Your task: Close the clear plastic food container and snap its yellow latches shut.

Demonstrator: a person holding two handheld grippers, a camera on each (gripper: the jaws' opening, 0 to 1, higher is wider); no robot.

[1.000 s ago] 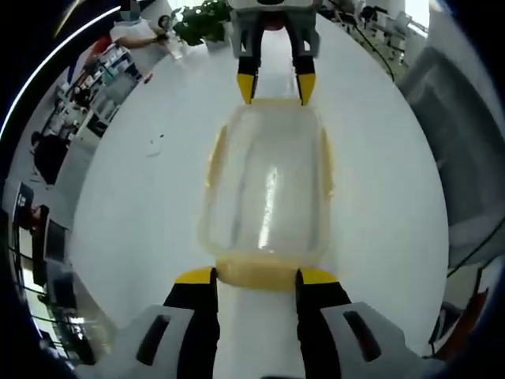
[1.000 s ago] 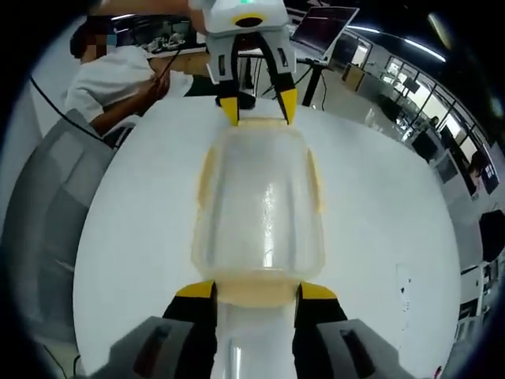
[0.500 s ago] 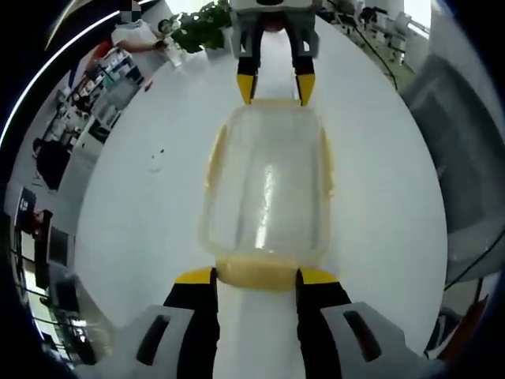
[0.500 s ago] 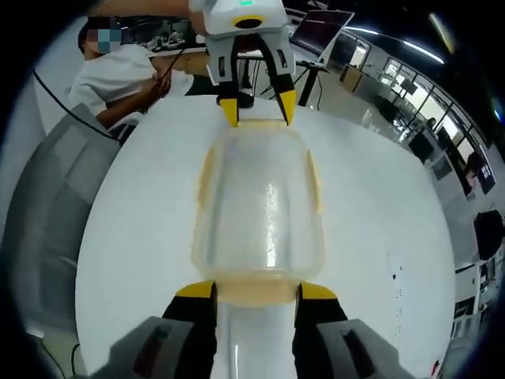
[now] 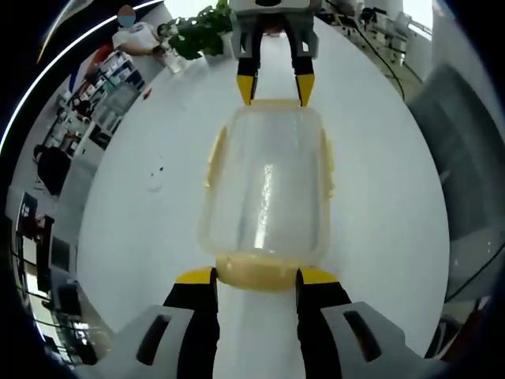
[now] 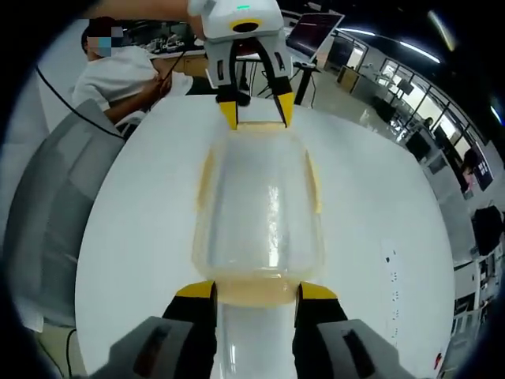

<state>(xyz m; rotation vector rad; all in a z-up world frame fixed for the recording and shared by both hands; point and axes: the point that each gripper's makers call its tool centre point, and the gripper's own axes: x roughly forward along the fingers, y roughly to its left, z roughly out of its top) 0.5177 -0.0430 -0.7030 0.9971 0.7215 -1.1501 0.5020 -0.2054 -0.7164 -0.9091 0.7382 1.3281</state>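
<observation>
Left claw [image 5: 255, 275]: jaws apart, tips flanking yellow latch [image 5: 255, 272] at near short end of clear container [image 5: 267, 189], touching or just beside it, cannot tell which. Right claw [image 6: 256, 290]: jaws apart, same stance at opposite short end, around its own latch [image 6: 257, 291]. Each claw shows in other's view beyond far end, tips straddling that end. Container lies lengthwise between both claws on white surface [image 5: 142, 197], lid on. Side latches [image 5: 214, 154] yellow along long edges. Potted plant [image 5: 199, 24] near surface's far edge; seated person [image 6: 118, 75] beyond surface in right gripper view.

White round table [image 5: 142, 205], potted plant [image 5: 201, 28] beyond its edge, open laptop [image 6: 316, 28], grey chair [image 6: 55, 197].
</observation>
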